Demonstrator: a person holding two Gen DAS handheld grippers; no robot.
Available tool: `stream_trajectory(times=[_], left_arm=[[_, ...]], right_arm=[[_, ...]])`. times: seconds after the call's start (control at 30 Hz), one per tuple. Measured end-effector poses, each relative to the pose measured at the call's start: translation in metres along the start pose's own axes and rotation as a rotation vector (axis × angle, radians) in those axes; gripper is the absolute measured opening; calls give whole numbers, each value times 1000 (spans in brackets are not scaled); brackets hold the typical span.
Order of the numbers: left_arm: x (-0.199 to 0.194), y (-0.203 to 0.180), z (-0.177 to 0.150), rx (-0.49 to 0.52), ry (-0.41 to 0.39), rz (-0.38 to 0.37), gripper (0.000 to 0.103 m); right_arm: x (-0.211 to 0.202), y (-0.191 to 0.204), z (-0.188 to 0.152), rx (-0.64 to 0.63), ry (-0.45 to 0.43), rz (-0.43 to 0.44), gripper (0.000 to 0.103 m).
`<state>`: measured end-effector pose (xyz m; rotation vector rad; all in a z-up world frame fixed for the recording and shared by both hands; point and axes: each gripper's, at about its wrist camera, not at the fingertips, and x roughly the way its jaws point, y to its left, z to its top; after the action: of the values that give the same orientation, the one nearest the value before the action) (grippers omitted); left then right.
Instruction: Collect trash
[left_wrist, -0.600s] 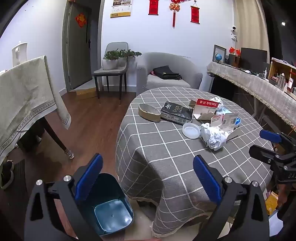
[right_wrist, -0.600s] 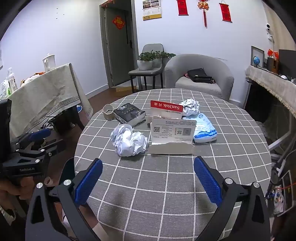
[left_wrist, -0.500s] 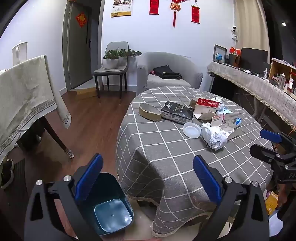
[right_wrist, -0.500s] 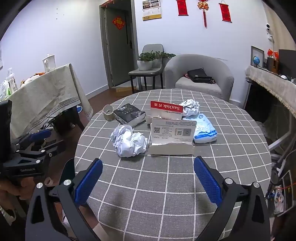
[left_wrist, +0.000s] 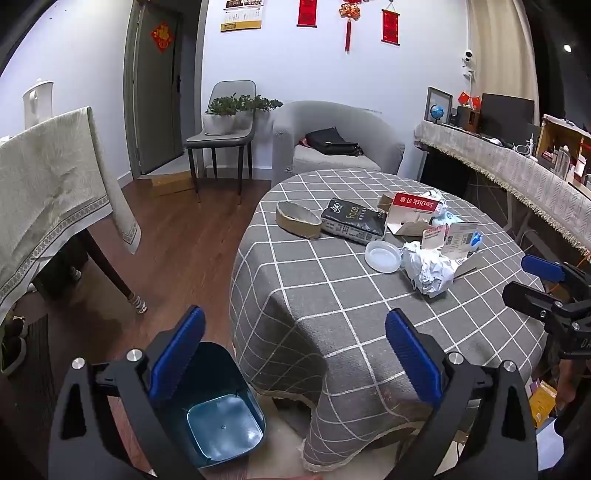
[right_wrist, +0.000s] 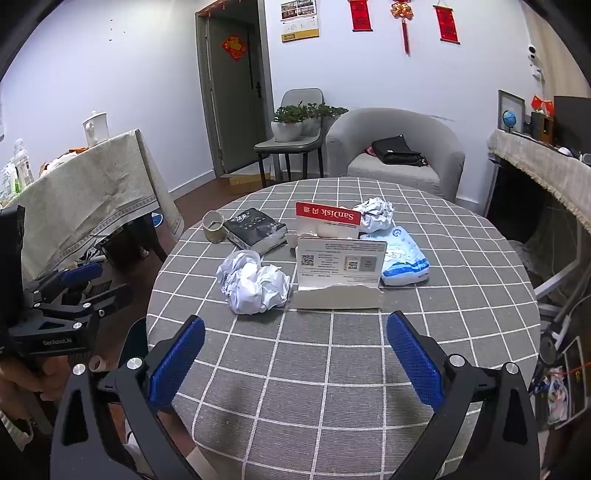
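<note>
Trash lies on a round table with a grey checked cloth (right_wrist: 332, 369): a big crumpled white paper ball (right_wrist: 253, 282) (left_wrist: 428, 267), an open white card box (right_wrist: 338, 273), a red-lidded SanDisk box (right_wrist: 327, 218) (left_wrist: 413, 206), a smaller paper ball (right_wrist: 375, 214), a blue-white pouch (right_wrist: 400, 254), a black packet (right_wrist: 255, 229) (left_wrist: 351, 221), a tape roll (right_wrist: 213, 226) (left_wrist: 297, 219) and a clear plastic lid (left_wrist: 382, 256). My right gripper (right_wrist: 293, 350) hangs open over the near table, short of the trash. My left gripper (left_wrist: 293, 350) is open by the table's left edge, above a blue bin (left_wrist: 218, 417) on the floor.
A cloth-covered table (left_wrist: 48, 177) stands to the left across the wooden floor. Behind are a grey armchair (left_wrist: 332, 144) with a black bag, a chair holding potted plants (left_wrist: 229, 122), and a door. A draped shelf (left_wrist: 517, 177) runs along the right.
</note>
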<state>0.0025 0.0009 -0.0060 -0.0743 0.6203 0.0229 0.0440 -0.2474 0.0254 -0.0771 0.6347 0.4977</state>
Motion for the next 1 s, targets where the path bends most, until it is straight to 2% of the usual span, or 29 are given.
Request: stream_trajectory(times=[1.0], left_arm=[[-3, -3, 1, 3, 4, -3, 100]], right_arm=[[-4, -8, -2, 23, -10, 2, 100]])
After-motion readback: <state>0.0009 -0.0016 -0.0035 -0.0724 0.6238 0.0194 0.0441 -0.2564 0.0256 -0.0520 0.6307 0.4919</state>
